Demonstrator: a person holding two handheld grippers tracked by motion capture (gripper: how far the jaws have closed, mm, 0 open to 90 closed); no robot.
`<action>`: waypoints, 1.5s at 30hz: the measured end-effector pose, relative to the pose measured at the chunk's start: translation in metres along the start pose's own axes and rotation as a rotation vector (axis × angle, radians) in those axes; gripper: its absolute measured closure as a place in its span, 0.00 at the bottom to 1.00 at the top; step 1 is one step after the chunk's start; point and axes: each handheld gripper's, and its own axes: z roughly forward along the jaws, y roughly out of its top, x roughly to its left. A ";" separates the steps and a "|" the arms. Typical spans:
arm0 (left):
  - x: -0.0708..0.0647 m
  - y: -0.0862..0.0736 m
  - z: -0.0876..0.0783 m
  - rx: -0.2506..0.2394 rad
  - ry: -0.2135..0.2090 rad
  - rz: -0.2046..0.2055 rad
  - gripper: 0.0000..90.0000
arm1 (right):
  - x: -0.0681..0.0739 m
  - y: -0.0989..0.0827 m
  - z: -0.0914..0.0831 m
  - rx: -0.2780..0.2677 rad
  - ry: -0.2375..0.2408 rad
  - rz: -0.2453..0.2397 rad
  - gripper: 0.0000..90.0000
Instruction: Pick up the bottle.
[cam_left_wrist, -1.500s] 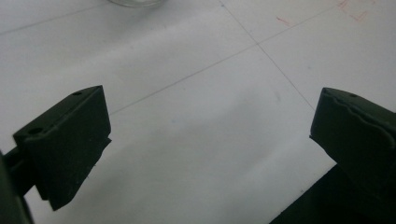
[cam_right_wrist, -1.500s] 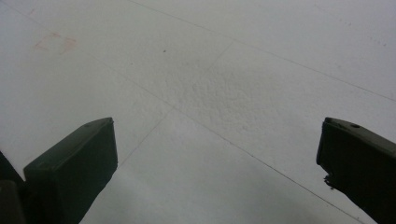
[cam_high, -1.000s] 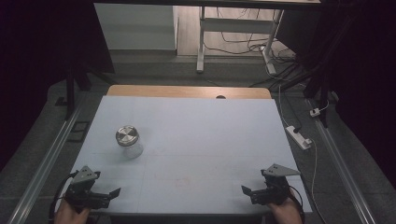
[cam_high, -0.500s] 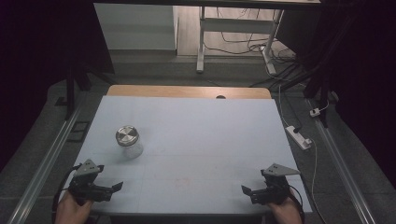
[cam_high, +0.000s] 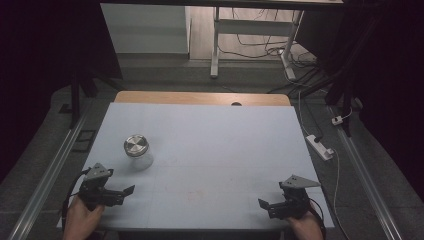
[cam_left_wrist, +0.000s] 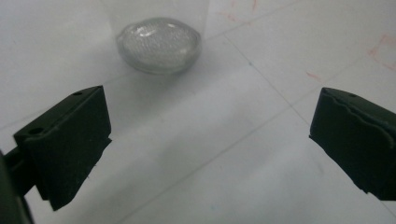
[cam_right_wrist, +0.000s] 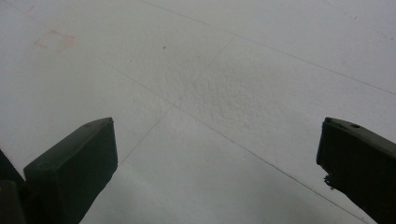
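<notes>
A pale tabletop (cam_high: 210, 150) fills the high view, seen from above the person's side. A clear glass jar (cam_high: 137, 152) with a round metal lid (cam_high: 136, 145) stands upright on the left half of it, well away from every edge. The left claw (cam_high: 117, 194) hovers low near the front left corner, just short of the jar and pointing forward and to the right, with its jaws spread wide and nothing between them. In the left gripper view the jar (cam_left_wrist: 159, 44) sits ahead and left of centre, beyond the jaw tips and touching neither. The right claw (cam_high: 267, 206) waits near the front right corner, well apart from the jar, also wide open and empty over bare tabletop. The step in hand looks like a reach for the jar with the left claw. To do it well, the claw should turn left until the jar sits midway between the jaws, then advance level and low. It should close on the glass body below the lid, gently, since smooth glass may slip or tip.
</notes>
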 end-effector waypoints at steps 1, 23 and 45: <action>0.001 0.001 0.001 -0.006 0.003 0.000 0.00 | 0.000 0.000 0.000 0.000 0.000 0.000 0.00; 0.016 0.032 0.035 0.038 0.019 0.038 0.00 | 0.001 0.001 0.002 0.015 0.003 -0.011 0.00; 0.037 0.058 0.072 0.010 -0.008 0.043 0.00 | 0.001 0.001 0.002 0.018 0.005 -0.012 0.00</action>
